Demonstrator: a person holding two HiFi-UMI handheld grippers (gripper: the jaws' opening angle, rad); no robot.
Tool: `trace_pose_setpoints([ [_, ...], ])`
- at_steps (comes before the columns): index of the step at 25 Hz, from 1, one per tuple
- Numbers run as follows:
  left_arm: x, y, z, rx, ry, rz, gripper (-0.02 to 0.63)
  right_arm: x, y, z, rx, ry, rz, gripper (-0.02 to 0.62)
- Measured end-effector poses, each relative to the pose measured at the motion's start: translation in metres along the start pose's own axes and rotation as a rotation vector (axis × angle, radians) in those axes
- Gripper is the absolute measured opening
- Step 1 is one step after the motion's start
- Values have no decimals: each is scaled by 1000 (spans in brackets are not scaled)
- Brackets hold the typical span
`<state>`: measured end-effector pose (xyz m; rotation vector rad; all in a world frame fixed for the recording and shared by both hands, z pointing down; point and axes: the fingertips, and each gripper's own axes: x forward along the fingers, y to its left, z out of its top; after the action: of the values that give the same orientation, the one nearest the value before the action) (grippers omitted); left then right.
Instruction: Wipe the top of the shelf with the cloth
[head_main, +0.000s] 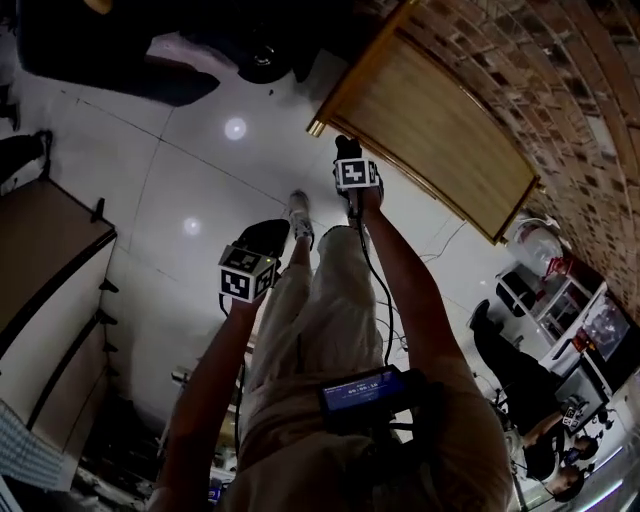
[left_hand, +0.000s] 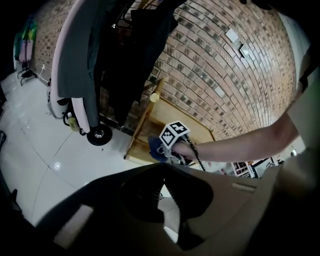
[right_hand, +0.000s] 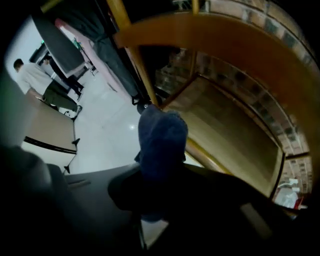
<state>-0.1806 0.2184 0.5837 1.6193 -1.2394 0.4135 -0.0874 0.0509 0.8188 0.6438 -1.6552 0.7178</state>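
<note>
The blue cloth (right_hand: 161, 137) is bunched between the jaws of my right gripper (right_hand: 157, 167), which is shut on it. In the head view this gripper (head_main: 350, 155) hangs by the near corner of the wooden shelf top (head_main: 440, 130), the cloth (head_main: 347, 146) dark at its tip. The shelf's top board (right_hand: 227, 127) lies just beyond the cloth, and I cannot tell whether they touch. My left gripper (head_main: 258, 245) hangs lower over the floor beside my leg. Its jaws (left_hand: 163, 165) meet at the tips, holding nothing. From there I see the right gripper (left_hand: 174, 134), cloth (left_hand: 154, 148) and shelf (left_hand: 172, 116).
A brick wall (head_main: 560, 90) backs the shelf. A rack of hanging dark coats (left_hand: 105, 60) on a wheeled base (left_hand: 99, 134) stands left of it. A white cabinet (head_main: 45, 260) is at my left. People (right_hand: 37, 82) stand across the white tiled floor (head_main: 200, 170).
</note>
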Motion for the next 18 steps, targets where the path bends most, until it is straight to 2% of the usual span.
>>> trace_pose_setpoints([
  [7, 5, 3, -8, 112, 64, -25, 2, 69, 2, 60, -113, -34, -166, 84],
  [10, 1, 5, -12, 138, 84, -23, 2, 78, 3, 72, -124, -1, -193, 84],
  [13, 3, -3, -17, 157, 94, -47, 2, 84, -7, 70, -116, 24, -195, 84],
  [15, 7, -11, -19, 170, 99, -65, 2, 84, -31, 61, -111, 33, -249, 84],
  [18, 19, -26, -20, 201, 110, -107, 2, 82, -57, 49, -181, 36, -291, 84],
])
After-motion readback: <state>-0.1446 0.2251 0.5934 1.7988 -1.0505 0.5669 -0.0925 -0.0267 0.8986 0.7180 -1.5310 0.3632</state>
